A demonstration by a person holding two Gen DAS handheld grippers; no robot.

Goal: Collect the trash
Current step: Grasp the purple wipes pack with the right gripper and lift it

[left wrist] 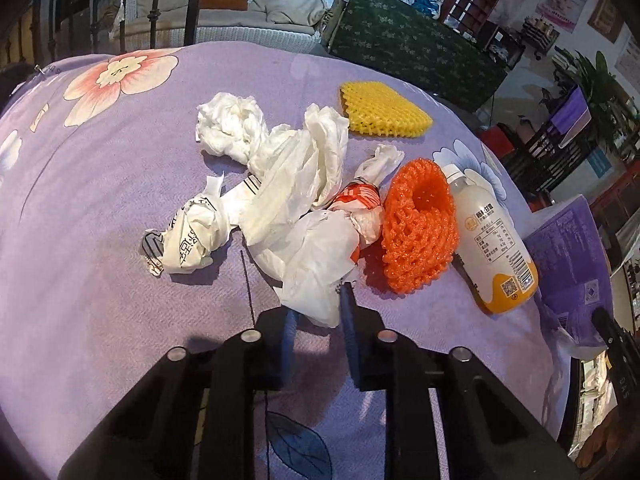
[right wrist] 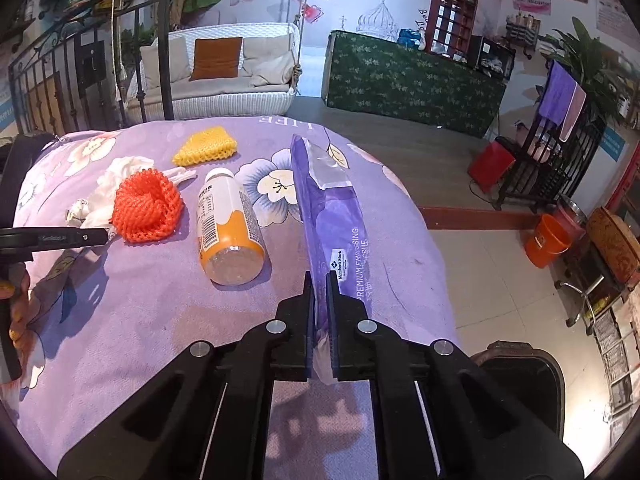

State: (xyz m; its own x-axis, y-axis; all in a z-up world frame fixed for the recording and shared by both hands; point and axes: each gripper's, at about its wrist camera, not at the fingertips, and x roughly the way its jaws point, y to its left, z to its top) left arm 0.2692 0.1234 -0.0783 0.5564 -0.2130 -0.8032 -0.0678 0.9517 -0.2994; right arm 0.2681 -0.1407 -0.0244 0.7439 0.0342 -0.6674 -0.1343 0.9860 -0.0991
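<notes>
Trash lies on a purple floral tablecloth (left wrist: pixel 100 208). A heap of crumpled white plastic and paper (left wrist: pixel 296 200) sits in the middle. My left gripper (left wrist: pixel 316 308) has its jaws around the near edge of a white plastic piece (left wrist: pixel 316 280), with a gap between the fingers. An orange foam net (left wrist: pixel 418 224), a lying bottle with an orange base (left wrist: pixel 492 240) and a yellow foam net (left wrist: pixel 382 110) lie to the right. My right gripper (right wrist: pixel 320 292) is shut on a purple tissue pack wrapper (right wrist: pixel 332 216), held on edge.
A black bin (right wrist: pixel 520 376) stands on the floor below the table's right edge. An orange bucket (right wrist: pixel 546 240) and a red box (right wrist: pixel 490 164) stand further off. A white swing sofa (right wrist: pixel 224 76) is behind the table.
</notes>
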